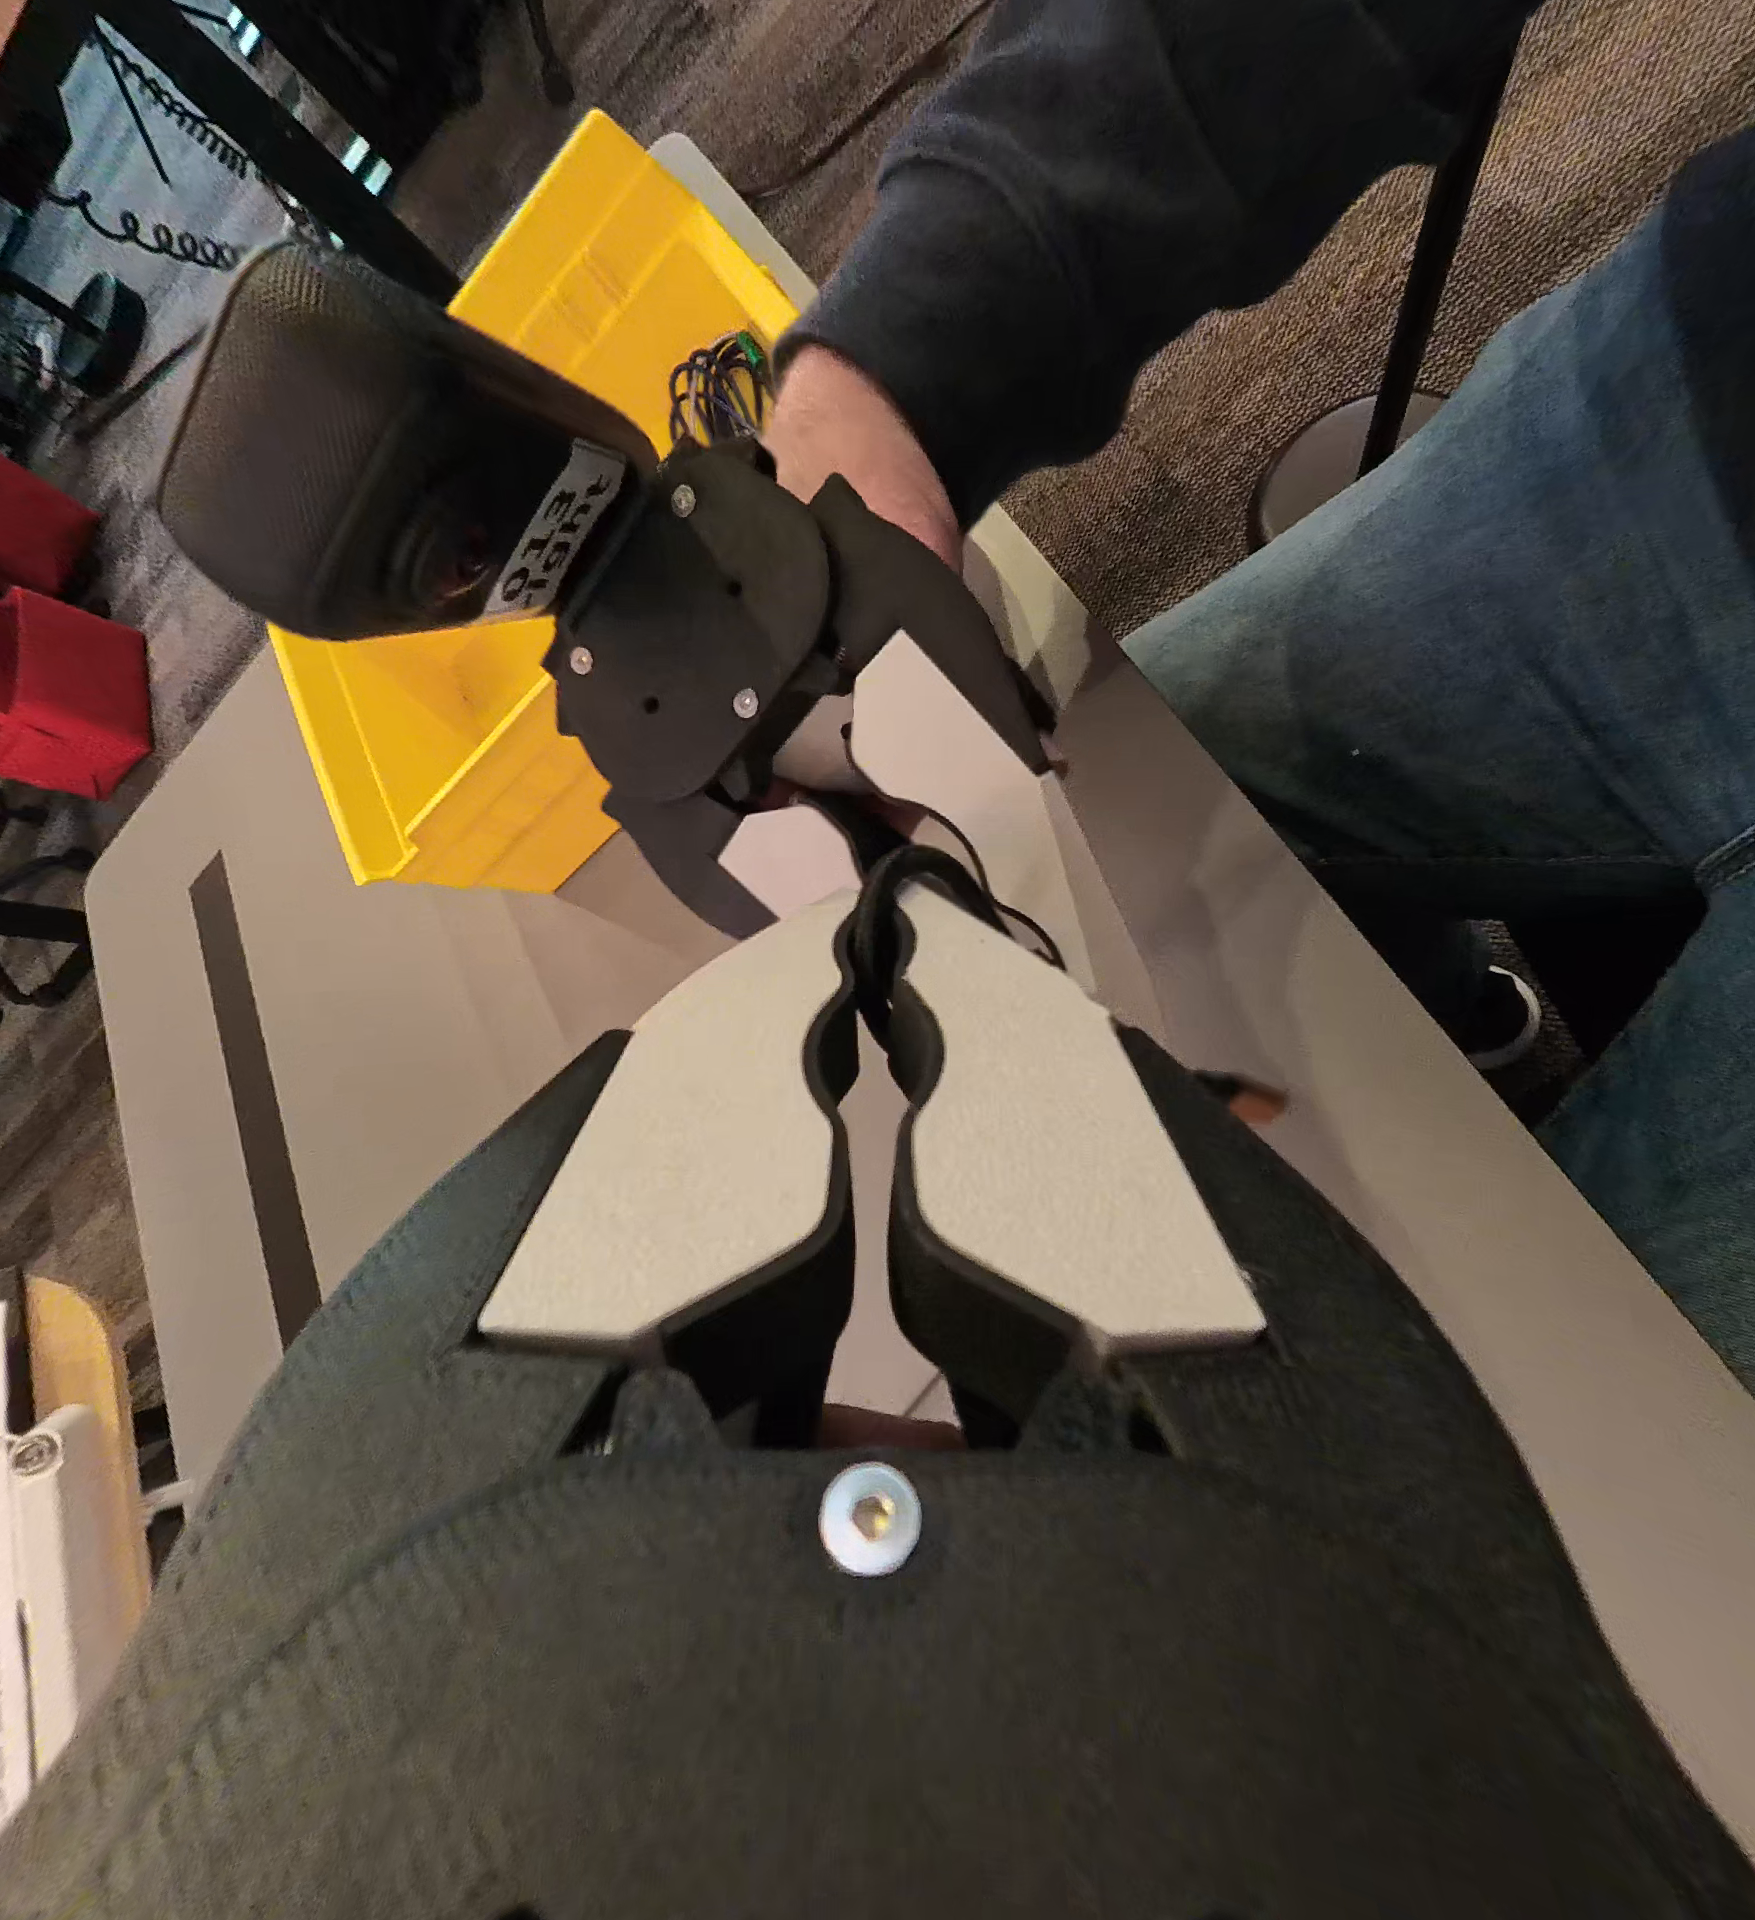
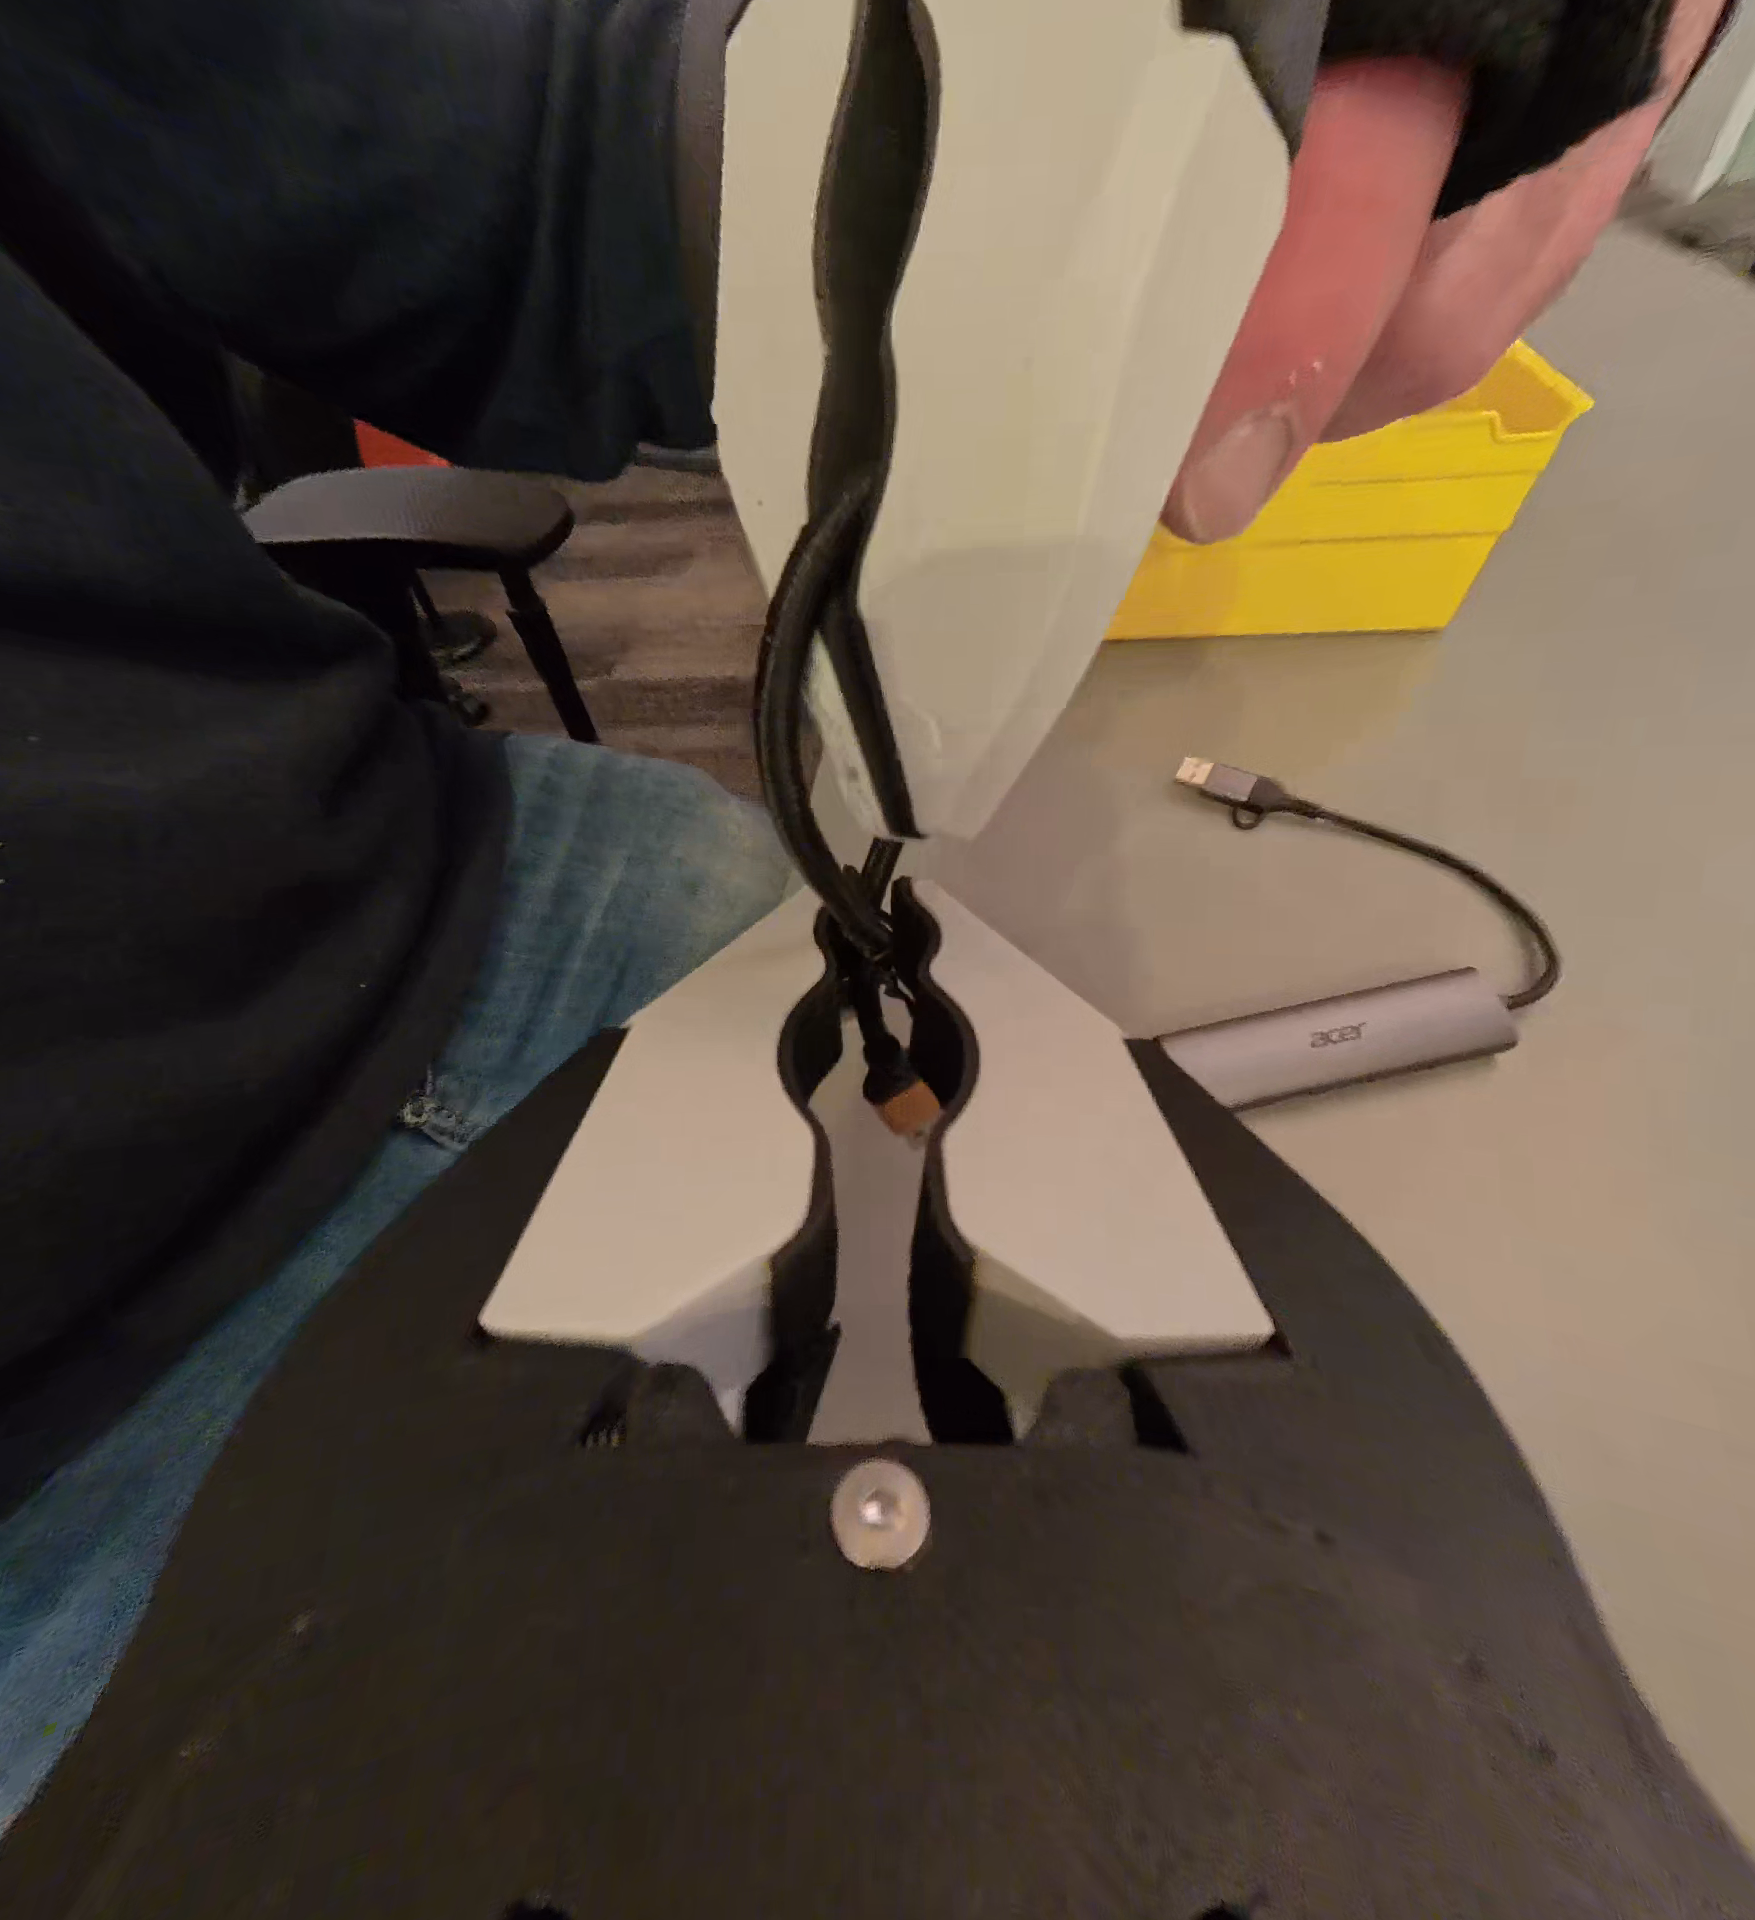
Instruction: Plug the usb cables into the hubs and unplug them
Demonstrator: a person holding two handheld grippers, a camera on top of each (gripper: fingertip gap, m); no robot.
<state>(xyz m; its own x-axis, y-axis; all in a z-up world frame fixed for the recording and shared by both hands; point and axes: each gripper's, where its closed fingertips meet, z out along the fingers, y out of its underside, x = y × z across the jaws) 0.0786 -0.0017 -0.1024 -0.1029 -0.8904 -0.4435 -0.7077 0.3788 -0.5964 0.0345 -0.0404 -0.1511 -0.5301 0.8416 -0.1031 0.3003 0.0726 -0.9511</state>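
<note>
- My left gripper (image 1: 878, 966) is pinched tight on a black cable (image 1: 878, 997).
- My right gripper (image 2: 878, 935) is also squeezed on the same cable (image 2: 800, 665), close to its end. The small brown plug (image 2: 904, 1117) sits in the gap between its fingers.
- The two grippers meet tip to tip, almost touching.
- A grey hub (image 2: 1340, 1039) lies on the table (image 2: 1631, 1351), just right of my right gripper, with its own short cord (image 2: 1455, 862) loose.
- A yellow bin (image 2: 1372, 540) sits farther ahead to the right.
</note>
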